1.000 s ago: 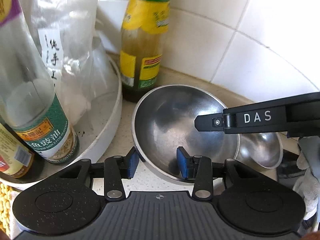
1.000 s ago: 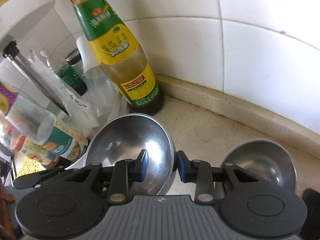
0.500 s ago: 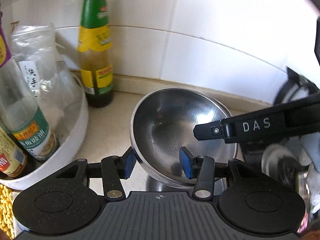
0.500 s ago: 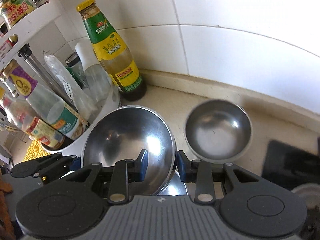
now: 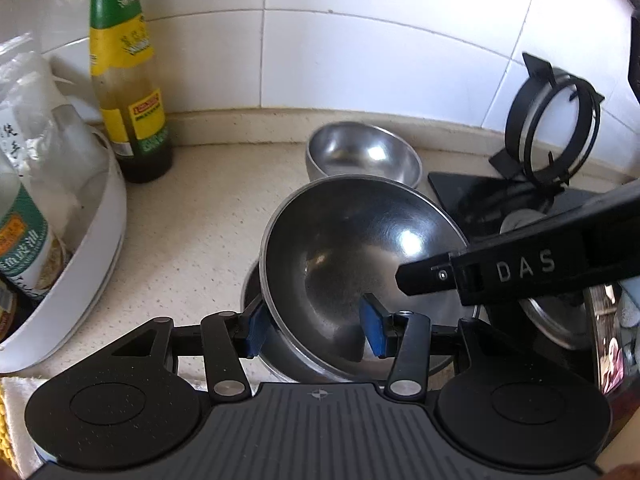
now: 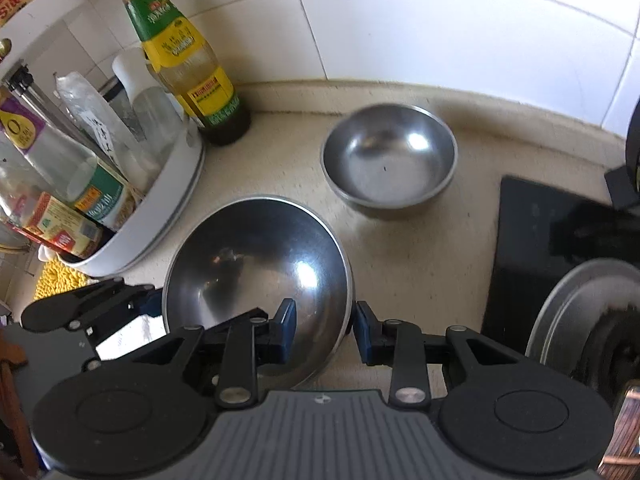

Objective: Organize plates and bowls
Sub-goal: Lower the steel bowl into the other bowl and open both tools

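Note:
A large steel bowl is held tilted above the counter, its rim caught between the blue pads of both grippers. My left gripper grips its near rim and my right gripper grips the opposite rim; the bowl also shows in the right wrist view. The right gripper's black finger crosses the left wrist view. Another steel dish lies under the held bowl. A small steel bowl stands on the counter near the wall, also in the left wrist view.
A white round rack of sauce bottles stands left, with a green-labelled bottle beside it by the tiled wall. A black stove top with a pot stand is right. A steel lid lies at right.
Both grippers have lifted the large bowl up and back from the wall. The small bowl now stands clear behind it, and the stove has come into view.

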Available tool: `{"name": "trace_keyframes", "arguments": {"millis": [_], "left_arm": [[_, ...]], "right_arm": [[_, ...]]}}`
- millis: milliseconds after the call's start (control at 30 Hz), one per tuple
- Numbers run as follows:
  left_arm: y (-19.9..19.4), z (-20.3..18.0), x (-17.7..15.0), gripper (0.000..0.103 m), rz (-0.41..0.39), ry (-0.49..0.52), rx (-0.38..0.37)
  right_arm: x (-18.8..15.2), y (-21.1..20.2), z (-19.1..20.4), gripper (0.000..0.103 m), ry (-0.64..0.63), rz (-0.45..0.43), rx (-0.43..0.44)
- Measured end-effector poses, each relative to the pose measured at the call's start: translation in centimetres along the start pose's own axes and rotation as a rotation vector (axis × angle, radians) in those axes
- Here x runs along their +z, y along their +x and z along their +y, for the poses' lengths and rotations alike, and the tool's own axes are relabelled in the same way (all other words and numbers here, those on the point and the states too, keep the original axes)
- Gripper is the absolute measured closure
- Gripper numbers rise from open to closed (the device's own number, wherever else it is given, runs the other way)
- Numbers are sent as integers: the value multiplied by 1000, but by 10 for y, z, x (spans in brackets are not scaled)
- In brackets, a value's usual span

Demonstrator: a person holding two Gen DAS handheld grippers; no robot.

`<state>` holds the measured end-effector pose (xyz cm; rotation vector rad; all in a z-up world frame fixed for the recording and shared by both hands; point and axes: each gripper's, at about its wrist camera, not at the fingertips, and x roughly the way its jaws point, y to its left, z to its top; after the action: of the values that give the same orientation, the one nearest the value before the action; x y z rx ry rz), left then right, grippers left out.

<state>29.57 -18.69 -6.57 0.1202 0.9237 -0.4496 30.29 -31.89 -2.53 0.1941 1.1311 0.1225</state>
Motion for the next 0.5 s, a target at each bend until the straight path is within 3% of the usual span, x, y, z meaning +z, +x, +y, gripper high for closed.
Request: {"name": "trace_keyframes", "arguments": {"millis": [267, 500], "left_arm": [[13, 0, -5, 51, 38, 30, -15], [8, 7, 3, 49, 5, 23, 9]], "right_arm": [[-4, 0, -6, 55, 15, -11, -15], [3, -3, -6, 55, 2, -27, -18]]}}
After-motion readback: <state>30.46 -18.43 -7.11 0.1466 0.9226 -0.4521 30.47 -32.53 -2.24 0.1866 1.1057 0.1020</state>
